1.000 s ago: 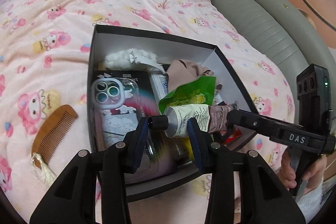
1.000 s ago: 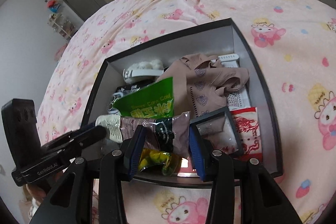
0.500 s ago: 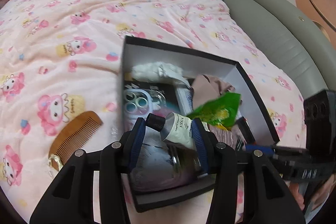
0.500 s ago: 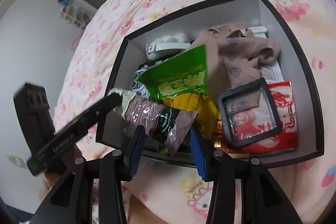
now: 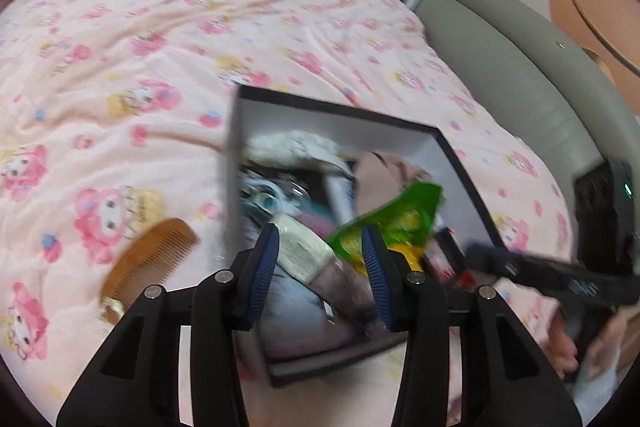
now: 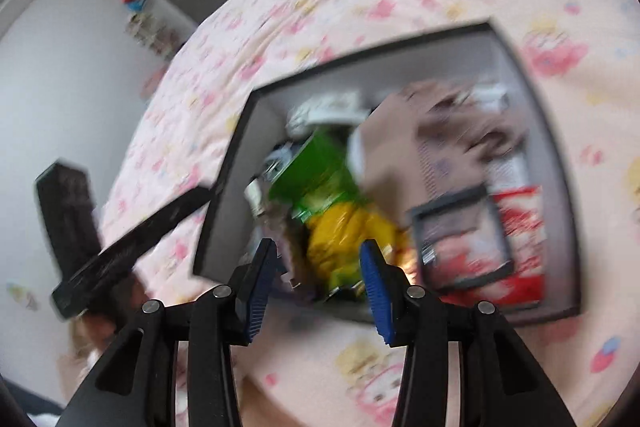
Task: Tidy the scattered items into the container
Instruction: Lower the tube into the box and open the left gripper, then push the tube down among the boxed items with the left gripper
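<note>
A wooden comb (image 5: 150, 259) lies on the pink quilt (image 5: 120, 67) left of the box (image 5: 236, 163), long axis slanting toward the left gripper (image 5: 318, 247), the nearer one, whose jaws, like the right gripper's (image 6: 318, 267), apparently gape empty.

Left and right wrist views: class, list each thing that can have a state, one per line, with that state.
Box: open, lidless, holding things.
Tube: lying in the box, free between the fingers.
Comb: flat on the bedspread, outside the box.
Left gripper: open.
Right gripper: open.
</note>
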Demonstrator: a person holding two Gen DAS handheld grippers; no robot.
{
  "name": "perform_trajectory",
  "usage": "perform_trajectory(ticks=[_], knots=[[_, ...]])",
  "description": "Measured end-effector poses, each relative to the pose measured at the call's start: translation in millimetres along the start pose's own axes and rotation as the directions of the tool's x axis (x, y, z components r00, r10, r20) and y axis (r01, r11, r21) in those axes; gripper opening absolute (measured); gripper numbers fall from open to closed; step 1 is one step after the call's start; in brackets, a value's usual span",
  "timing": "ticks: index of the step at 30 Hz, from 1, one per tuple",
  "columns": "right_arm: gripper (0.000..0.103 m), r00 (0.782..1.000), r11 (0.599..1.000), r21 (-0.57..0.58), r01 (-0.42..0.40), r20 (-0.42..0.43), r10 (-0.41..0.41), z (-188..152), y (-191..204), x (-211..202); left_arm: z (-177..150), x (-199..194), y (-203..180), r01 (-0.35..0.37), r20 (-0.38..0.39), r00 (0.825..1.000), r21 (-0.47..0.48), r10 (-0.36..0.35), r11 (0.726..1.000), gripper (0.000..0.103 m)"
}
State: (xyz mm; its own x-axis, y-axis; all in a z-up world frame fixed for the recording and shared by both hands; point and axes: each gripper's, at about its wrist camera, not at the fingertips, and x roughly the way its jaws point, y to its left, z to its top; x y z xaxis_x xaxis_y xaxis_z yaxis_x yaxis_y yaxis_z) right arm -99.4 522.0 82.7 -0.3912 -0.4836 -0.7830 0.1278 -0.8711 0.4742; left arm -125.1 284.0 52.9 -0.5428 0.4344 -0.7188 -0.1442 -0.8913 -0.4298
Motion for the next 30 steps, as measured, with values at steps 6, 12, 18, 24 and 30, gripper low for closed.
perform_trajectory(ticks=[6,12,18,24,30], knots=[[0.039,0.997,0.995,-0.103,0.017,-0.075,-0.025,14,29,35,-6,23,-17,-0.046,-0.135,0.989,0.059,0.054,0.997,0.031],[0.036,0.977,0.951,-0.297,0.088,-0.163,-0.141,5,53,60,-6,34,-8,-0.065,-0.162,0.984,0.044,0.071,0.997,0.031],[0.028,0.967,0.961,-0.275,-0.005,-0.246,-0.065,4,52,71,-5,34,-3,-0.046,-0.152,0.987,0.023,0.049,0.999,0.026],[0.028,0.986,0.963,-0.243,0.116,-0.089,-0.141,4,36,27,-7,35,-11,0.022,-0.198,0.980,0.032,-0.016,0.999,0.033],[0.028,0.973,0.949,-0.239,0.204,-0.062,-0.224,2,23,27,-5,47,-40,-0.060,-0.279,0.957,0.073,0.078,0.996,0.040]])
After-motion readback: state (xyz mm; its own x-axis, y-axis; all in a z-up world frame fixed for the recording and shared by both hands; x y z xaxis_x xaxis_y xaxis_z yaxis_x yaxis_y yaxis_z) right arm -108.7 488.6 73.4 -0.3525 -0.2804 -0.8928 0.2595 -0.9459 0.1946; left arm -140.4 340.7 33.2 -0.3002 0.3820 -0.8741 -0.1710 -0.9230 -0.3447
